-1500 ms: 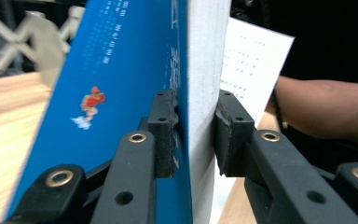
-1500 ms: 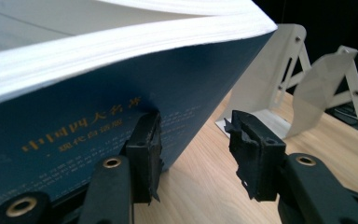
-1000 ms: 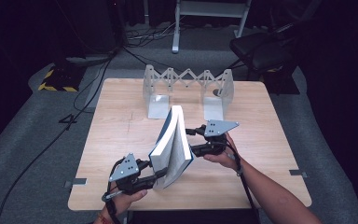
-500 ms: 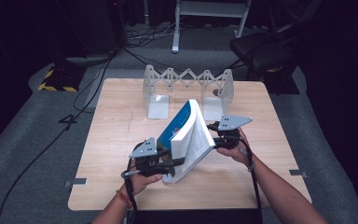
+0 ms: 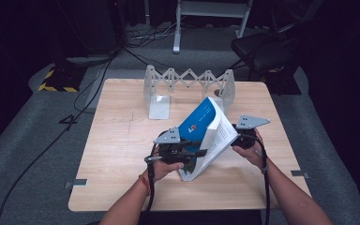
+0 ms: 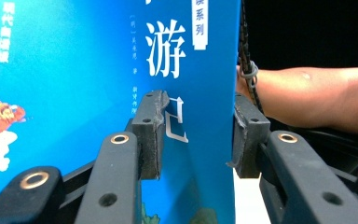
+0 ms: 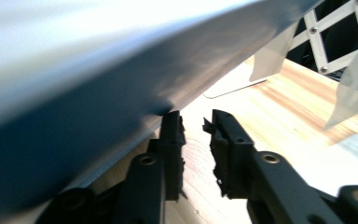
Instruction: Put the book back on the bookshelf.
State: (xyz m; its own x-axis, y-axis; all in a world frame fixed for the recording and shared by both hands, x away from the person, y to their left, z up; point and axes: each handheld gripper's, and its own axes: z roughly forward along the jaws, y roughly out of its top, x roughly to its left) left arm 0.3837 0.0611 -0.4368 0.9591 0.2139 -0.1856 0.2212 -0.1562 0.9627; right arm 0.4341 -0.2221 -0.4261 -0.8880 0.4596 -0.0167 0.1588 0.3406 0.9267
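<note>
Wooden tabletop (image 5: 122,140): blue paperback book (image 5: 201,122) tilted; left gripper (image 6: 193,135) fingers clamp its spine; right gripper (image 7: 193,140) fingers just closing, nearly together, nothing between

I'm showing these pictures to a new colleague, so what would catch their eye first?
A blue book, tilted up off the middle of the wooden table, its white pages fanned toward the right claw. The left claw clamps its spine edge. Behind it, a white zigzag folding rack stands at the table's far edge.
</note>
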